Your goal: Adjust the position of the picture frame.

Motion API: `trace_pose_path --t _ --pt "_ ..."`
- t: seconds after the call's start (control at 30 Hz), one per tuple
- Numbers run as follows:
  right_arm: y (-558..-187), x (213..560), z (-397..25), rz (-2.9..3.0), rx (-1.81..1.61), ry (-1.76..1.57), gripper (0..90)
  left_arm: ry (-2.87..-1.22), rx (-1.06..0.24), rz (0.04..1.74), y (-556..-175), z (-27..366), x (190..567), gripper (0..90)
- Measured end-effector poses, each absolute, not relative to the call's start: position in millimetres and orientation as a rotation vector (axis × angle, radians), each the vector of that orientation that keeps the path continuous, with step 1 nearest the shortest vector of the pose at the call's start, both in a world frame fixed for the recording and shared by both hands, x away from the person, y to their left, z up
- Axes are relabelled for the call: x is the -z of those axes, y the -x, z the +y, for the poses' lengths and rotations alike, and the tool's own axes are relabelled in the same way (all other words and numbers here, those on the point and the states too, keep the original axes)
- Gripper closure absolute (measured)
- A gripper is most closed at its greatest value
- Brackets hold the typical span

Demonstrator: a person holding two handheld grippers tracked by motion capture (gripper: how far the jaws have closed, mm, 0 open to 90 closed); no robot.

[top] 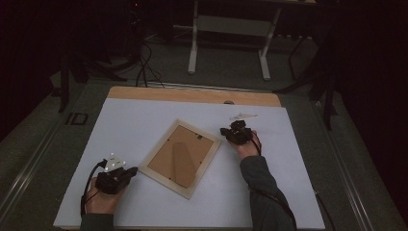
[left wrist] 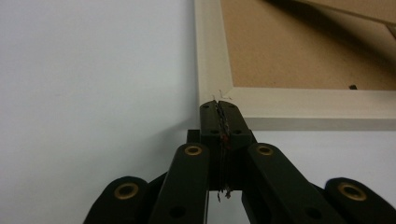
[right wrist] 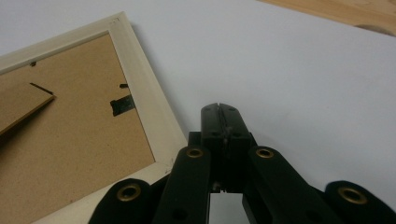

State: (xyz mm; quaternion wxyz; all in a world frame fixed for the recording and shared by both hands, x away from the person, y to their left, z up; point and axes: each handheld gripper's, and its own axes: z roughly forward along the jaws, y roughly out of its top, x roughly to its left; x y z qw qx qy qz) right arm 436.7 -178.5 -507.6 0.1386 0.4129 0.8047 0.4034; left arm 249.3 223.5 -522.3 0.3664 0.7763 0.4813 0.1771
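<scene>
Two grippers flank a picture frame [top: 182, 158] lying face down and skewed near the middle of the white table top [top: 144, 120], its brown backing board [left wrist: 299, 46] up and the fold-out stand [top: 179, 163] resting on it. The left gripper [top: 129, 172] sits with jaws pressed together, empty, tips just at the frame's near corner; the right gripper [top: 225, 131] is likewise closed on nothing, just beside the frame's right corner. This looks like a pause before handling; the next move probably calls for opening a jaw to take an edge. Bare surface surrounds the frame on all sides, leaving ample room.
</scene>
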Motion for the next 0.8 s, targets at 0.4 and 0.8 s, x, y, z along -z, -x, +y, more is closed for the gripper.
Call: trace_pose_path --t 0.4,0.8 --pt "-438 514 -167 2.374 -1.126 -1.18 89.7 -2.093 -0.419 1.191 -252 213 530 90.0" --pt "-439 517 -164 2.392 -1.111 -1.179 89.8 -2.127 -0.412 1.19 -252 211 531 90.0"
